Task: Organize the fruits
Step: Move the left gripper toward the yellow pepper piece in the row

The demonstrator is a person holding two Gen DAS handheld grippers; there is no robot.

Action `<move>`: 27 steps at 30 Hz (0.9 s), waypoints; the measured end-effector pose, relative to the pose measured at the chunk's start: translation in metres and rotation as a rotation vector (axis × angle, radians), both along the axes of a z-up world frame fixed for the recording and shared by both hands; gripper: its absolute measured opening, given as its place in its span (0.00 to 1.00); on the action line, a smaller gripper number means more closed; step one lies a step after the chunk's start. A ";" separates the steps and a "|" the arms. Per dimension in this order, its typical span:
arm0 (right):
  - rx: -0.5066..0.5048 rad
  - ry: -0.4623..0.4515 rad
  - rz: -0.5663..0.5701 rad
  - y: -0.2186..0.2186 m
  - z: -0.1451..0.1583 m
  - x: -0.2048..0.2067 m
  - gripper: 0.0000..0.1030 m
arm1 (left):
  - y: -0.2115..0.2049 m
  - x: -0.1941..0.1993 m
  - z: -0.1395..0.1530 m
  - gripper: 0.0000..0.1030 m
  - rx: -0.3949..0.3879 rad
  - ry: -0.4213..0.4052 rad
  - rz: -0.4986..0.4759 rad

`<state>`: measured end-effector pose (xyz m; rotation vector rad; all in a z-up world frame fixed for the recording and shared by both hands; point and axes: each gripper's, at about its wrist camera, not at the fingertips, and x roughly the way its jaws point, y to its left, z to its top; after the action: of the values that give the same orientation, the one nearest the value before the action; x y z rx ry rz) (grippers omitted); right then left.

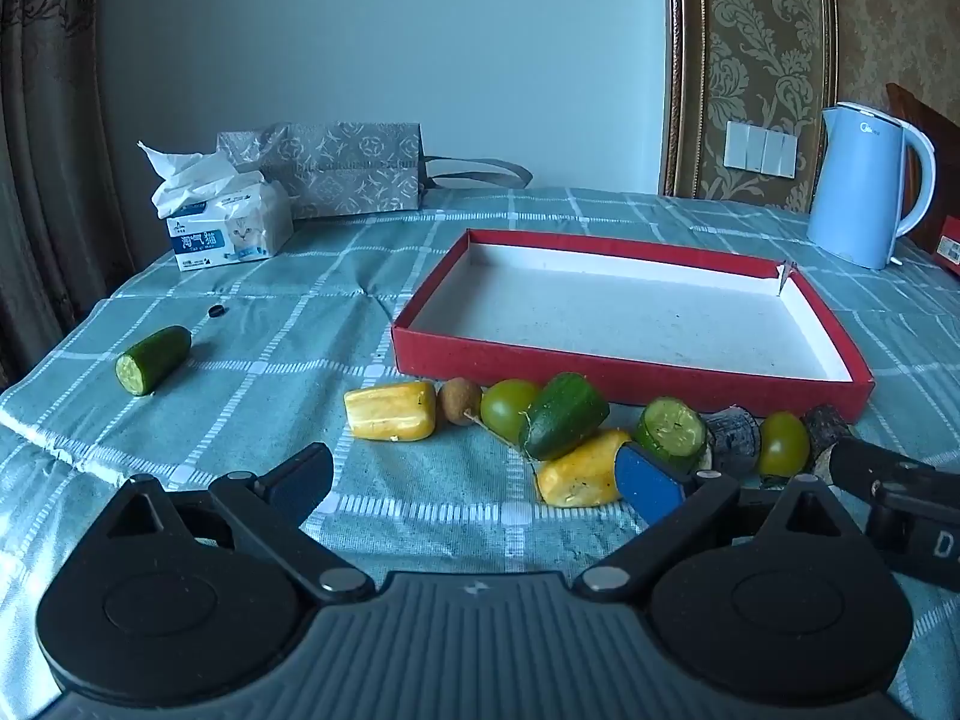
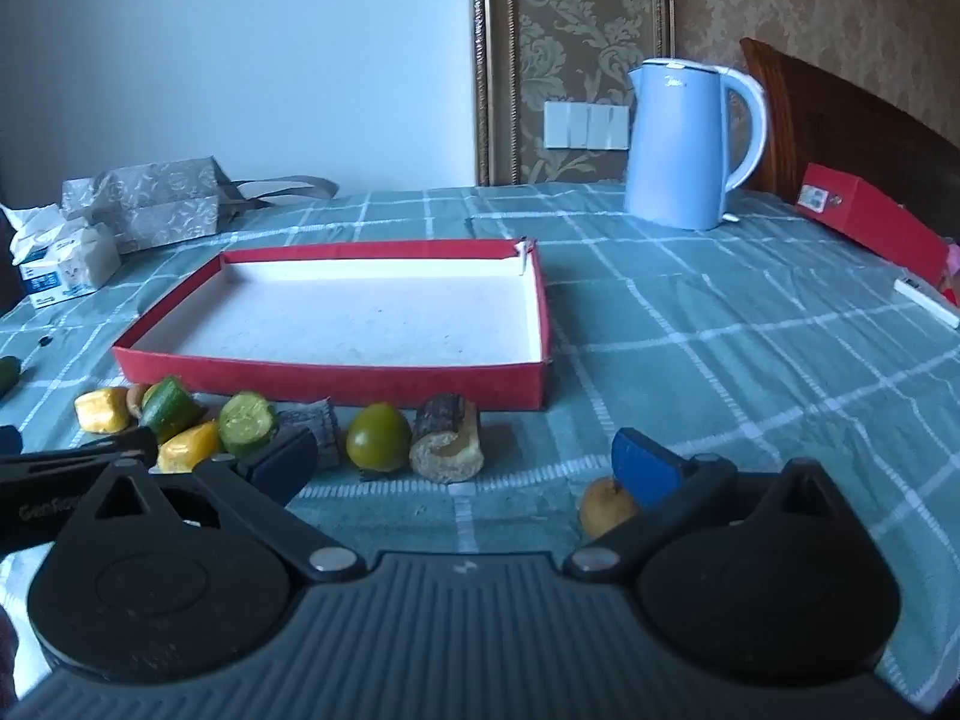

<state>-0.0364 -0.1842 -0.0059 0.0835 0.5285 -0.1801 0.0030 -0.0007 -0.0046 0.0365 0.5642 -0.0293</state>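
Observation:
A shallow red tray (image 1: 600, 369) (image 2: 336, 381) with a white floor lies empty on the checked cloth. Along its near wall runs a row of pieces: a yellow chunk (image 1: 390, 411), a brown longan (image 1: 459, 401), a green tomato (image 1: 507, 408), cucumber pieces (image 1: 564, 417) (image 2: 246, 423), a second tomato (image 2: 378, 437) and a bark-skinned roll (image 2: 447, 438). Far left, one cucumber piece (image 1: 153, 359) lies alone. My left gripper (image 1: 477, 480) stands open before the row's left half. My right gripper (image 2: 467, 465) is open too, with a small yellow-brown fruit (image 2: 606, 504) beside its right finger.
A light blue kettle (image 2: 690, 144) stands behind the tray at the right. A tissue pack (image 1: 225, 222) and a grey patterned bag (image 1: 336, 168) sit at the back left. A red box (image 2: 870, 222) lies at the table's right edge.

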 end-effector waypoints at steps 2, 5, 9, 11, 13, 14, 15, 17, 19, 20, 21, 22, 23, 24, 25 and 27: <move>0.005 -0.014 0.014 -0.002 0.000 -0.003 1.00 | -0.001 0.000 -0.001 0.98 0.009 -0.002 -0.001; -0.003 -0.060 0.018 -0.005 0.000 -0.012 1.00 | -0.003 0.002 -0.003 0.98 0.013 0.004 -0.004; -0.025 -0.059 0.007 -0.011 -0.002 -0.013 1.00 | -0.004 0.003 -0.005 0.98 0.017 0.007 -0.005; -0.019 -0.051 0.001 -0.015 -0.004 -0.013 1.00 | -0.005 0.003 -0.006 0.98 0.017 0.009 -0.007; -0.014 -0.044 0.005 -0.017 -0.005 -0.012 1.00 | -0.005 0.004 -0.008 0.98 0.020 0.013 -0.010; -0.017 -0.045 0.007 -0.017 -0.005 -0.012 1.00 | -0.006 0.004 -0.008 0.98 0.022 0.013 -0.012; -0.024 -0.046 0.006 -0.018 -0.004 -0.012 1.00 | -0.006 0.004 -0.009 0.98 0.024 0.014 -0.013; -0.028 -0.049 0.004 -0.019 -0.004 -0.013 1.00 | -0.007 0.004 -0.010 0.98 0.026 0.014 -0.015; -0.028 -0.053 0.001 -0.020 -0.004 -0.013 1.00 | -0.008 0.005 -0.010 0.98 0.030 0.014 -0.018; -0.024 -0.051 0.004 -0.021 -0.005 -0.013 1.00 | -0.008 0.005 -0.011 0.98 0.030 0.015 -0.019; -0.019 -0.046 0.008 -0.021 -0.005 -0.013 1.00 | -0.008 0.005 -0.011 0.98 0.030 0.016 -0.022; -0.016 -0.043 0.011 -0.022 -0.006 -0.012 1.00 | -0.010 0.004 -0.012 0.98 0.031 0.016 -0.023; -0.017 -0.039 0.013 -0.021 -0.006 -0.012 1.00 | -0.010 0.005 -0.012 0.98 0.033 0.018 -0.025; -0.023 -0.033 0.015 -0.021 -0.007 -0.011 1.00 | -0.010 0.005 -0.012 0.98 0.034 0.018 -0.025; -0.035 -0.024 0.008 -0.020 -0.007 -0.010 1.00 | -0.010 0.004 -0.012 0.98 0.034 0.017 -0.025; -0.054 -0.018 -0.006 -0.017 -0.008 -0.008 1.00 | -0.011 0.004 -0.013 0.98 0.034 0.017 -0.027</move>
<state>-0.0448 -0.2014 -0.0138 0.0343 0.5052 -0.1987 0.0069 -0.0112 -0.0174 0.0764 0.5815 -0.0461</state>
